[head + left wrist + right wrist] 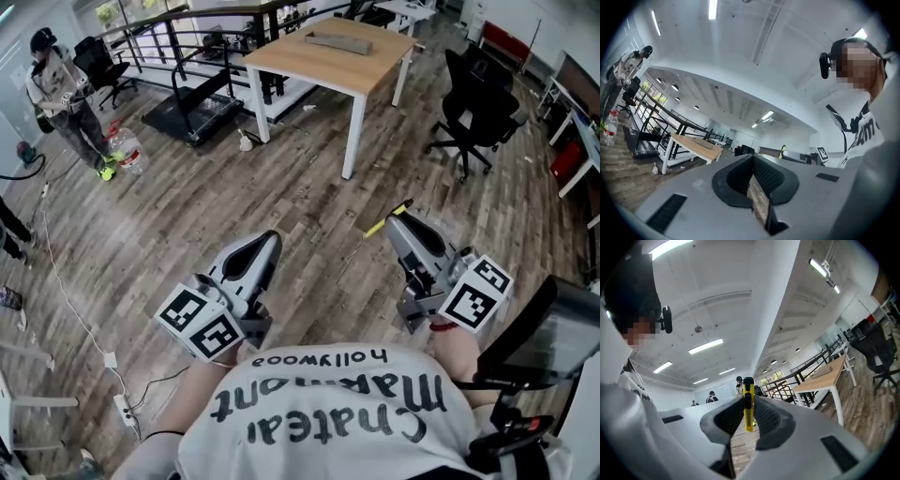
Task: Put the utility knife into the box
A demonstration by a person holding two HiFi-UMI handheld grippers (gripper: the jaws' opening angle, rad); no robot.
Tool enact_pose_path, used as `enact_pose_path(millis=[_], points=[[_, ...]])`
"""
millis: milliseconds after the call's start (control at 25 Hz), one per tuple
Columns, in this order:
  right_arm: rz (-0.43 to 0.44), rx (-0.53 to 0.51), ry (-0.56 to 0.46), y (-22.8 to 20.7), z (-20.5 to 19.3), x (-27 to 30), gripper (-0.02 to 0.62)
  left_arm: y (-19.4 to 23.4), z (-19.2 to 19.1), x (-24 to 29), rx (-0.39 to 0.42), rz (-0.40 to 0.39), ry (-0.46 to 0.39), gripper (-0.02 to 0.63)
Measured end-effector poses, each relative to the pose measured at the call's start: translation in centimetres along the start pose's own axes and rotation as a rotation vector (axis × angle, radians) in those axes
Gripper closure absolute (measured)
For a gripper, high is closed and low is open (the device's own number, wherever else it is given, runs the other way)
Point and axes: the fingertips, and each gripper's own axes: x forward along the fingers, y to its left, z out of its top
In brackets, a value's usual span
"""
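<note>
My right gripper (pixel 399 219) is shut on a yellow utility knife (pixel 386 219), which sticks out past the fingertips. In the right gripper view the knife (pixel 748 401) stands upright, clamped between the black pads of the gripper (pixel 748 416). My left gripper (pixel 267 242) is held beside it over the wooden floor. Its pads (pixel 761 173) meet with nothing between them. A flat grey box (pixel 337 42) lies on a light wooden table (pixel 361 70) far ahead, well beyond both grippers.
A black office chair (pixel 473 103) stands right of the table and a treadmill (pixel 192 112) to its left. A person (pixel 61 89) stands at the far left near a water bottle (pixel 127 150). A cable and power strip (pixel 122 408) lie on the floor at lower left.
</note>
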Motion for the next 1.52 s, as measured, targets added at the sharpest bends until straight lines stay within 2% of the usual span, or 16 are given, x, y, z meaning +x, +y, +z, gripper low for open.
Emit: enact_pose_path(millis=[280,640,920,1280,1520], points=[[-0.004,0.0,0.007,1.0,-1.7,1.7,0.528,1.1,-0.9,-0.8,0.026,-0.026,0.026,0.6],[-0.023,0.012,0.026,1.0,-2.7,2.4,0.528,2.2,-1.2,-1.0,0.001,-0.041,0.012,0.6],[0.017,0.023,0.037,0.6,-3.3,4.4,0.529,3.7,-1.1,-0.8,0.009,-0.015,0.013,0.6],[0.045,0.014,0.051,-2.6,-1.7,7.2,0.528,6.1,-0.4,2.3,0.009,0.006,-0.002,0.6],[0.044,0.048,0.061,-8.7,-0.6,8.6,0.528,8.4,-1.6,8.0,-0.006,0.021,0.027,0.6]])
